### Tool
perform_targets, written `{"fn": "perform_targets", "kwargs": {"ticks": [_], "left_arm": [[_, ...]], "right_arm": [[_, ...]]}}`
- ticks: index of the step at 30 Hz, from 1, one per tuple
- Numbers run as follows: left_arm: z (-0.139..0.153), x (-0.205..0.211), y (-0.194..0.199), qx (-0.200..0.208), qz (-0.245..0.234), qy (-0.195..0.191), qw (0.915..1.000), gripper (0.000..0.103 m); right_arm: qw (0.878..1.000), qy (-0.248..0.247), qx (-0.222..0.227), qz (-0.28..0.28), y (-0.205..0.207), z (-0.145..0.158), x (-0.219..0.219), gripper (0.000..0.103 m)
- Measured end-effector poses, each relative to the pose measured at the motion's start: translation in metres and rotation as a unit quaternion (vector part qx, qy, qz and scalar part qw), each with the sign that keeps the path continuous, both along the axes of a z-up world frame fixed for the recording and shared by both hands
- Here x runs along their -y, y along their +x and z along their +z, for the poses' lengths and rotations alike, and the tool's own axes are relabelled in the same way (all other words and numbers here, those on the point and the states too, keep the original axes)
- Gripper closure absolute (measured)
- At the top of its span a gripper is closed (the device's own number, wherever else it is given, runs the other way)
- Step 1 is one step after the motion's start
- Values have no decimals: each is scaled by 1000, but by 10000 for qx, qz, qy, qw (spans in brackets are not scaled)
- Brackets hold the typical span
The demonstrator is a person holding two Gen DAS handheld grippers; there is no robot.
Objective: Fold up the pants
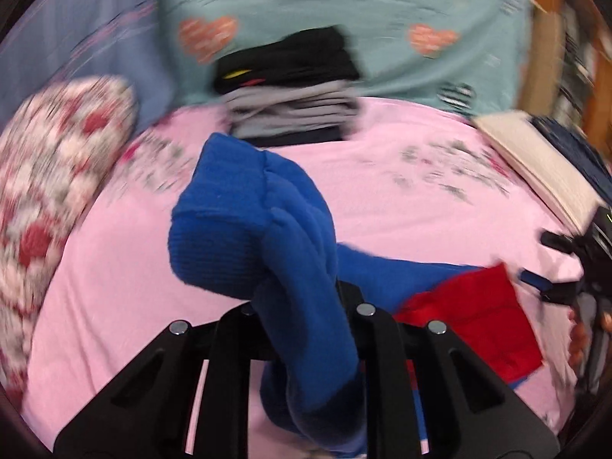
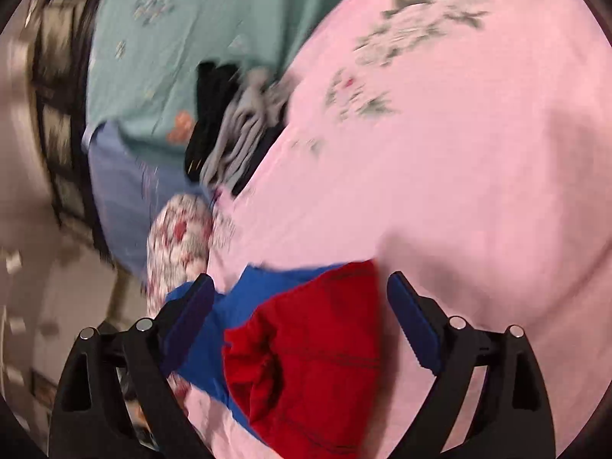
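Note:
The pants (image 1: 252, 225) are blue fleece with a red panel (image 1: 478, 317). They lie on a pink flowered sheet (image 1: 382, 214). My left gripper (image 1: 306, 298) is shut on a bunched blue leg end and holds it up off the sheet. The rest of the pants trail to the right. My right gripper (image 2: 302, 298) is open, its blue-padded fingers (image 2: 413, 325) on either side of the red and blue cloth (image 2: 313, 344), which lies between them ungripped. The right gripper also shows at the right edge of the left wrist view (image 1: 566, 267).
A stack of folded black and grey clothes (image 1: 290, 88) sits at the far edge of the pink sheet, by a teal sheet with hearts (image 1: 344, 11). A red-and-white flowered pillow (image 1: 49, 199) lies at the left. A cream folded item (image 1: 535, 168) lies at the right.

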State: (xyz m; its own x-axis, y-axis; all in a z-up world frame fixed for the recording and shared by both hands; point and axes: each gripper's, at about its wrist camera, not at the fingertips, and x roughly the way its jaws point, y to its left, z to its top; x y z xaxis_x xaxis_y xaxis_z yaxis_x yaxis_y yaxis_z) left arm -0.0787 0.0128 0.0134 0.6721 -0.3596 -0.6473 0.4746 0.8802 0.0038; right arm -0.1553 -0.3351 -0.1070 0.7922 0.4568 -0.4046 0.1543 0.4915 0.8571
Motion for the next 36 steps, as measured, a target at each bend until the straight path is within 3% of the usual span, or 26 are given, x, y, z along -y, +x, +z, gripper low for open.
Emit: {"fn": "perform_targets", "kwargs": {"ticks": [5, 9, 11, 12, 13, 14, 18, 21, 24, 26, 27, 29, 30, 34, 36], "left_arm": [[0, 81, -42, 210, -1264, 617, 9898, 87], [-24, 119, -64, 79, -1759, 1139, 9778, 85], [-36, 126, -67, 10, -1839, 1349, 9736, 78], [-40, 129, -69, -66, -1958, 1378, 9709, 55], [-42, 131, -72, -168, -2124, 1316, 9681, 18], [-40, 131, -76, -190, -2235, 1203, 9671, 8], [-34, 134, -97, -57, -2699, 974, 9579, 7], [-33, 139, -94, -265, -2785, 788, 9568, 7], [-34, 135, -85, -662, -2783, 389, 9574, 7], [-46, 137, -87, -1177, -3043, 138, 9452, 7], [-55, 141, -91, -1332, -3135, 210, 9400, 7], [-82, 150, -94, -1293, -3037, 729, 9411, 7], [-86, 150, -97, -1165, -3039, 803, 9422, 7], [-70, 140, -103, -1074, -3102, 619, 9425, 7], [-56, 128, -100, -1008, -2953, 506, 9487, 7]], "right_arm": [[9996, 273, 50, -73, -5, -5, 1, 10], [9966, 732, 247, -300, -17, -8, 8, 10], [9925, 1078, 370, -450, -21, -11, 15, 10], [9898, 1257, 423, -513, -24, -12, 19, 10], [9877, 1392, 465, -545, -26, -13, 21, 10], [9861, 1487, 496, -557, -27, -14, 23, 10], [9840, 1618, 515, -538, -28, -14, 24, 10], [9827, 1710, 526, -488, -27, -15, 22, 10], [9809, 1792, 560, -507, -29, -15, 23, 10], [9806, 1803, 579, -512, -29, -15, 23, 10], [9813, 1765, 583, -504, -30, -14, 22, 10], [9842, 1615, 565, -459, -29, -12, 20, 10], [9856, 1539, 542, -431, -28, -11, 19, 10], [9862, 1502, 532, -441, -27, -11, 19, 10], [9866, 1453, 562, -484, -28, -11, 20, 10]]}}
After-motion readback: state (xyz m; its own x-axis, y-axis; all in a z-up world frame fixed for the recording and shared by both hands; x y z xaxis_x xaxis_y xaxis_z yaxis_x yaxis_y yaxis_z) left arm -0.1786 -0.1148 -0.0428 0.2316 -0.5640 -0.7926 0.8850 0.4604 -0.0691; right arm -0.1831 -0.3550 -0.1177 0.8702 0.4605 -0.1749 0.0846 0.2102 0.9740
